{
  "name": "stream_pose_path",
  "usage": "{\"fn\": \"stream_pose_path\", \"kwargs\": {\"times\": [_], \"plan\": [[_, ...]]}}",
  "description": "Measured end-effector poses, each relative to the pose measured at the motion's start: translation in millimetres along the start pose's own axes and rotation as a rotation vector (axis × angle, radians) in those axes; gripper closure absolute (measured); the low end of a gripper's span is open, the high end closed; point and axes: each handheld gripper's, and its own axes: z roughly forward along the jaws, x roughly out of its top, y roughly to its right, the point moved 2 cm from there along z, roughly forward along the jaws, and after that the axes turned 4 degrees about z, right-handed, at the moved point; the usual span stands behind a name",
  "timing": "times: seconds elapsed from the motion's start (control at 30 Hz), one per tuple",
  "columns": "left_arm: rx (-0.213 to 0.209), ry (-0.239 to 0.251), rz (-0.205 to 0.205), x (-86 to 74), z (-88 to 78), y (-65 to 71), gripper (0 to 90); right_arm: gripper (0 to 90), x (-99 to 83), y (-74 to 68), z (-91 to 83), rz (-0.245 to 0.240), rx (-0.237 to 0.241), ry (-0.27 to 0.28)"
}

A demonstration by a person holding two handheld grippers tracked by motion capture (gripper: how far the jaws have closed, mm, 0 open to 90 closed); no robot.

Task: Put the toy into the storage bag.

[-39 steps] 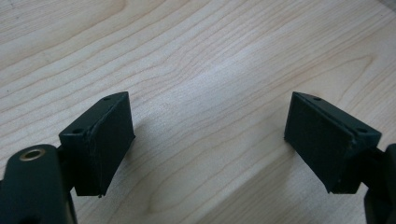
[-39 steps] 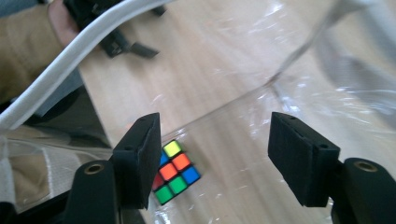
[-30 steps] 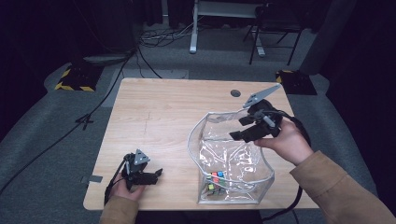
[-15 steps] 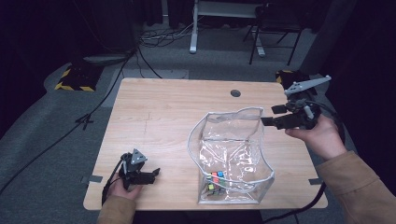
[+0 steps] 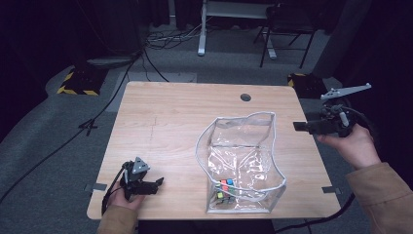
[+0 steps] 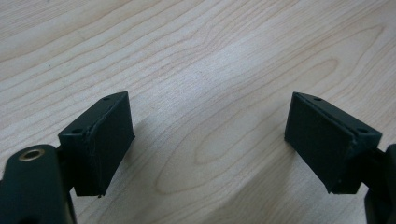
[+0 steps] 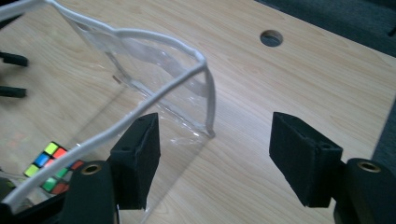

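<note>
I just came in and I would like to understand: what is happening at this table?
A person works at a wooden table with a hand-held gripper in each hand. A clear plastic bag stands open on the table with a colourful puzzle cube inside. The right hand-held gripper is off the bag, beside the table's right edge, jaws open and empty. The left hand-held gripper rests near the front left corner, also open and empty.
</note>
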Motion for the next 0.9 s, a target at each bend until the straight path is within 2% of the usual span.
{"fn": "stream_pose_path", "kwargs": {"times": [0.07, 0.17, 0.33, 0.5, 0.63, 0.7, 0.77, 0.9], "plan": [[-0.01, 0.0, -0.008, -0.1, 0.8, 0.6, 15.7, 33.7, -3.4, 4.5, 0.6, -0.008, -0.02, -0.009], [-0.009, -0.001, -0.008, -0.1, 0.8, 0.6, 15.6, 33.6, -9.7, 12.9, 4.0, -0.012, -0.048, -0.052], [-0.01, -0.001, -0.008, -0.1, 0.7, 0.6, 15.7, 32.9, -24.5, 28.3, 14.2, 0.032, -0.064, -0.116], [-0.002, -0.003, -0.007, 0.9, 1.5, 0.0, 15.6, 33.1, -38.7, 37.1, 24.4, 0.057, -0.082, -0.124], [-0.002, -0.003, -0.007, 1.0, 1.6, 0.0, 15.6, 33.9, -50.8, 40.0, 35.8, 0.072, -0.079, -0.137], [-0.002, -0.003, -0.007, 1.0, 1.6, 0.0, 15.6, 34.6, -57.3, 41.6, 41.5, 0.067, -0.104, -0.138], [-0.002, -0.003, -0.007, 1.0, 1.6, 0.0, 15.6, 35.4, -64.8, 43.1, 47.7, 0.057, -0.121, -0.133], [0.002, -0.001, -0.012, 1.3, 1.9, 0.2, 15.6, 37.4, -77.5, 45.9, 55.4, 0.085, -0.121, -0.101]]}}
